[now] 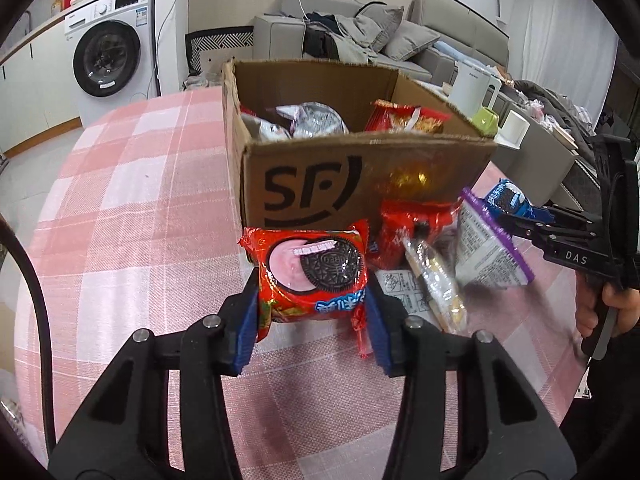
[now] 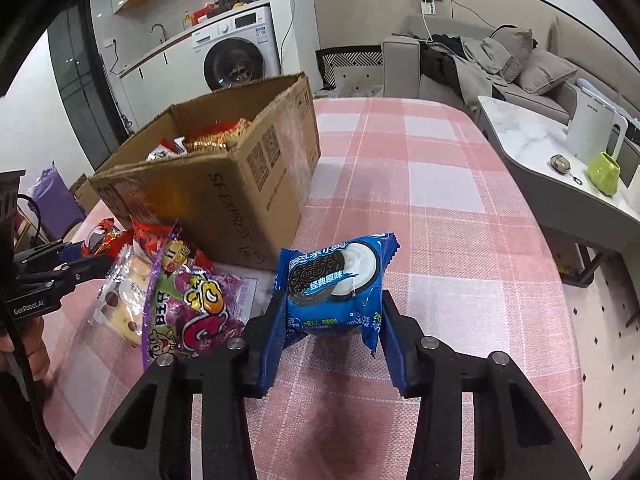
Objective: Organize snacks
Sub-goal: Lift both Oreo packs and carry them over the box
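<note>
Left gripper [image 1: 312,304]: I have it clamped on the red Oreo pack [image 1: 314,276], near the box.
Right gripper [image 2: 334,316]: gripping the blue Oreo pack [image 2: 334,284].
Cardboard box [image 1: 360,176]: several snacks already inside.
Loose pile [image 2: 180,300]: perhaps four packets left on the table [image 1: 140,200].

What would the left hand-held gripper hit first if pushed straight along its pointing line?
Likely the front wall of the cardboard box, directly beyond the red Oreo pack clamped in the left hand-held gripper; depth is uncertain.
</note>
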